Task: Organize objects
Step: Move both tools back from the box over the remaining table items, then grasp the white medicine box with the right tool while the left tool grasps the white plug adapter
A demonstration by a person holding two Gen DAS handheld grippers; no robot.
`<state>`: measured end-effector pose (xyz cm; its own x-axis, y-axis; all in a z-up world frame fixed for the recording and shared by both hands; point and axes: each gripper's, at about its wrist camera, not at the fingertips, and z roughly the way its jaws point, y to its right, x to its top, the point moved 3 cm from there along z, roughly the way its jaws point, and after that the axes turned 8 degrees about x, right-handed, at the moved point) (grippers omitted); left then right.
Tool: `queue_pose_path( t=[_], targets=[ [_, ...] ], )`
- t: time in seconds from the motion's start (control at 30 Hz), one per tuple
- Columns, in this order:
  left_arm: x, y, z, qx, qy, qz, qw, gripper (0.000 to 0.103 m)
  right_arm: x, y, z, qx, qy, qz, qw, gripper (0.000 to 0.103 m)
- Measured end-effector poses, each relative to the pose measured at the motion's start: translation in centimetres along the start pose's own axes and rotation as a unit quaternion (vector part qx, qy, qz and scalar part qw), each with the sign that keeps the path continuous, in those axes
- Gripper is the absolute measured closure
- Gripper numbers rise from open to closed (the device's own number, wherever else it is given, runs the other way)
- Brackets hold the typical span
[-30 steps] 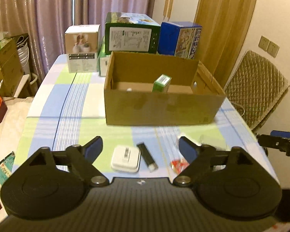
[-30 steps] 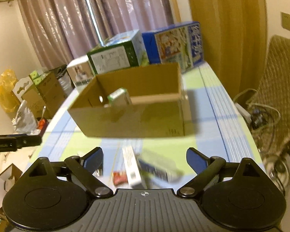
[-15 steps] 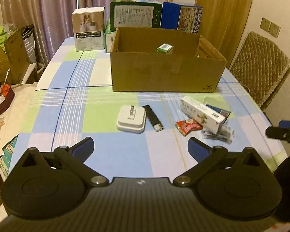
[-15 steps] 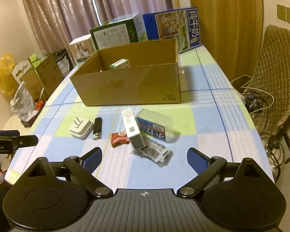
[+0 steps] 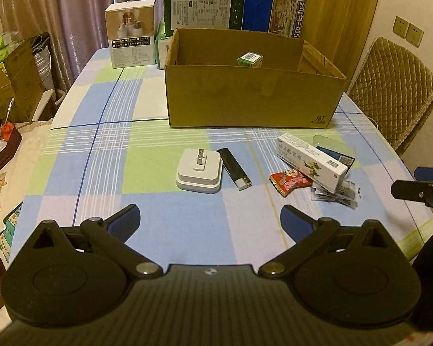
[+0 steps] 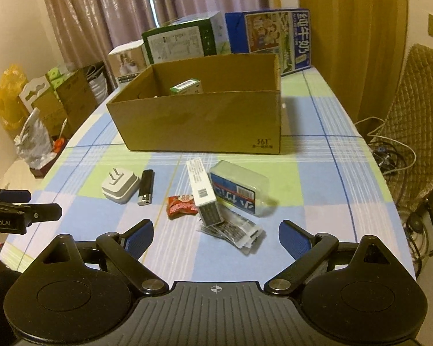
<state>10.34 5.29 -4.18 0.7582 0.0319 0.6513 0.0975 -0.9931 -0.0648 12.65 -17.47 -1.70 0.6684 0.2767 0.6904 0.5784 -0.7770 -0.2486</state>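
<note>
Between picks right now. Left hand-held gripper (image 5: 210,221) and right hand-held gripper (image 6: 216,237) both wide open, nothing held, hovering over near edge of bench (image 5: 106,147). Cardboard box (image 5: 251,101) sits mid-bench toward far edge, one small green box (image 5: 249,58) already inside. Still loose, between box and near edge: white plug (image 5: 198,170) with black lighter (image 5: 233,168) just beside it, then red packet (image 6: 182,206), long white carton (image 6: 203,193), blue-label case (image 6: 236,191), clear sachets (image 6: 235,232) bunched toward right edge. Guessing next up: drop onto one item, pinch, carry to box. Plug looks easiest for left.
</note>
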Motion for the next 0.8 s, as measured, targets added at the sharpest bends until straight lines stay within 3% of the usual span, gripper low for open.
queue_pose_path(
  t=[0.1,0.27,0.53,0.8],
  targets=[
    [0.1,-0.1,0.8,0.000,-0.005,-0.001,1.0000,0.001,0.4,-0.1,1.1,0.006,-0.006,-0.007,1.000,0.014],
    [0.6,0.0,2.3,-0.003,-0.012,0.007,0.9999,0.002,0.9,0.0,3.1,0.014,-0.023,-0.012,1.000,0.031],
    [1.6,-0.1,5.2,-0.002,-0.021,0.017,0.9996,0.002,2.1,0.0,6.7,0.016,-0.047,-0.039,0.998,0.047],
    [2.7,-0.2,8.5,-0.007,-0.031,0.039,0.9987,0.005,2.8,0.1,10.6,0.019,-0.082,-0.062,0.995,0.052]
  ],
)
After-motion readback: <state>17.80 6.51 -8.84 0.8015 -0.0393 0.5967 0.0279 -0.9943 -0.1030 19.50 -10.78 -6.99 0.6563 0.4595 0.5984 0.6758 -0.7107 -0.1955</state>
